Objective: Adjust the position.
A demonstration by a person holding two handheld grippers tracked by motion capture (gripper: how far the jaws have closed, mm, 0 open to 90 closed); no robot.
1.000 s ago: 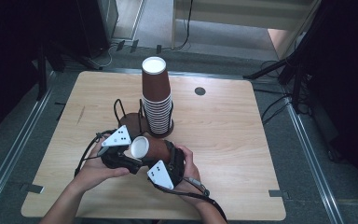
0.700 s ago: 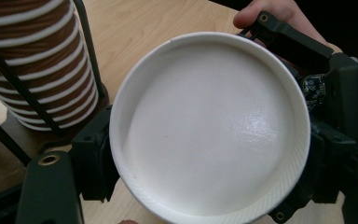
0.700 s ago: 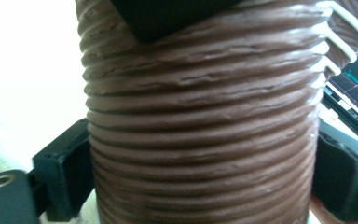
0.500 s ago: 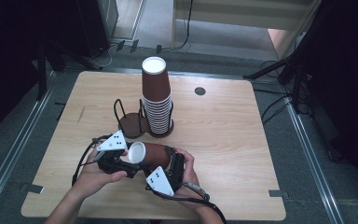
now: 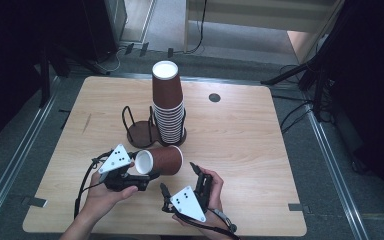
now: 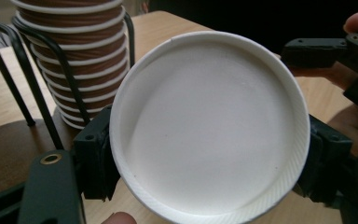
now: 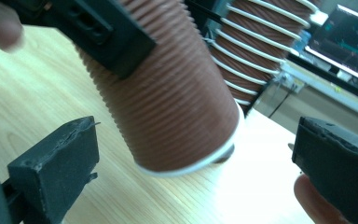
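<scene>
From the high view, a single brown ribbed paper cup [image 5: 160, 160] is seen held on its side just above the wooden table [image 5: 260, 150], its white base turned toward the left gripper [image 5: 142, 175]. That gripper's jaws are clamped on the cup near the base end. The right gripper [image 5: 177, 177] is seen just beside the cup at its mouth end, jaws spread wide and touching nothing; they have just been opening, then easing in a little, and nothing is pressed between them. Behind the cup, a tall stack of upturned cups [image 5: 168, 105] is seen standing in a black wire cup holder [image 5: 140, 127] with a round dark base (the slot beside the stack is shown bare).

In the left gripper view, the cup's white recessed bottom [image 6: 209, 126] is presented face-on, gripped on both sides by the black pads [image 6: 95, 158]. The stack's white rims [image 6: 81, 60] and the wire holder's loops [image 6: 9, 70] are seen at upper left, and the other gripper [image 6: 349, 60] is caught at the right edge with a fingertip on it. The cup's brown wall is hidden here.

In the right gripper view, the ribbed brown wall and white rolled rim of the cup [image 7: 177, 107] are shown, tilted down toward the tabletop, with the left gripper's pad [image 7: 107, 37] pressed on its side. The right gripper's own pads [image 7: 56, 172] are seen well apart, the cup's mouth between them but untouched. A screen [image 7: 349, 37] is made out at top right; its writing cannot be read. No brand or label is seen on any cup.
</scene>
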